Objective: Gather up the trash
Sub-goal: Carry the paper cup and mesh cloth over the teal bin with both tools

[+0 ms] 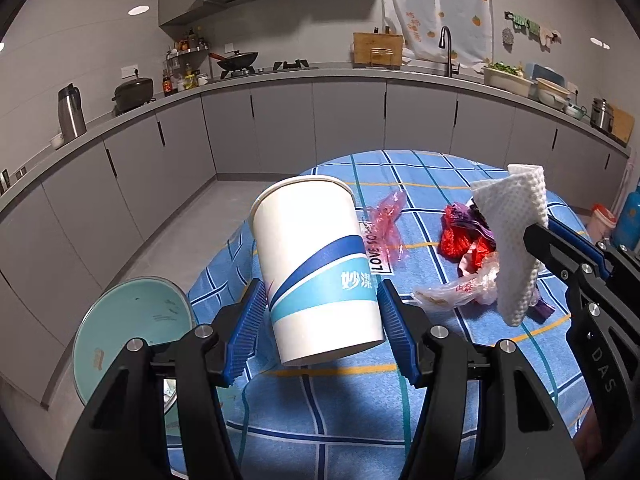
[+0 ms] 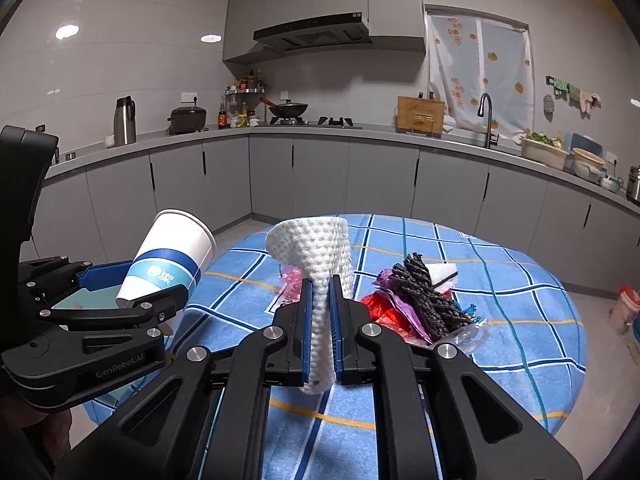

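Observation:
My left gripper [image 1: 320,296] is shut on a white paper cup [image 1: 316,268] with blue bands, held tilted above the table's near left edge; both blue pads press its lower sides. My right gripper [image 2: 321,284] is shut on a white dimpled paper towel [image 2: 312,248] that sticks up between its fingers. From the right wrist, the left gripper [image 2: 136,292] and cup [image 2: 172,260] hang at the left, over a teal bin [image 2: 80,300]. That bin [image 1: 132,320] stands below the table's left edge. Pink [image 1: 388,216], red and purple wrappers [image 1: 464,236] lie on the blue plaid cloth [image 1: 420,172].
A clear plastic bag [image 1: 460,292] and dark twisted sticks [image 2: 428,296] lie among the wrappers. Grey kitchen cabinets [image 2: 320,176] run behind the round table. A red-lidded jar [image 1: 602,220] and a blue cylinder [image 1: 630,216] stand on the floor at the right.

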Motion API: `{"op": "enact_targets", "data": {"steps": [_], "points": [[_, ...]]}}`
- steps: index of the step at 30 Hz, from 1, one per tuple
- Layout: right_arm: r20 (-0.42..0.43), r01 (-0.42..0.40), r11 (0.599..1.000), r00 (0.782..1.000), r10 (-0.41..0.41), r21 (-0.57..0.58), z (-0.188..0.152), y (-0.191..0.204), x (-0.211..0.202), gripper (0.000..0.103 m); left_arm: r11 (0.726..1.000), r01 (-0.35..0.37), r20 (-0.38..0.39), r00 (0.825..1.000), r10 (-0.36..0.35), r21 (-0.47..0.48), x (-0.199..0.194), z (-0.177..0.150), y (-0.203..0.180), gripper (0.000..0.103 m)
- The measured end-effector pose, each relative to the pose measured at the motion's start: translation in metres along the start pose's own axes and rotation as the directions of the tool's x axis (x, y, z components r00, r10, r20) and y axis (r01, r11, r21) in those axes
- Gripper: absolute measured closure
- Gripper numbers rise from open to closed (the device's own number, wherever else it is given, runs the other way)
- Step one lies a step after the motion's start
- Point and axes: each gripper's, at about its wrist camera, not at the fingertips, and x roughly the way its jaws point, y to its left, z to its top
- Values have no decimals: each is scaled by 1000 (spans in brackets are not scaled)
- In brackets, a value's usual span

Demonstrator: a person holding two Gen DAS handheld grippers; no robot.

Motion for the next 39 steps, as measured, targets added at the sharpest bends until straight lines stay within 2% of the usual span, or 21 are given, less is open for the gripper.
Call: {"op": "enact_targets", "data": {"steps": [24,39], "points": [[7,-74,996,997,74,-48,10,33,7,94,997,-54,10,998,54,-52,-12,-6,39,45],[16,-156,985,987,158,-78,25,65,17,94,985,-125,8,992,126,-120,-24,-13,87,45]]}}
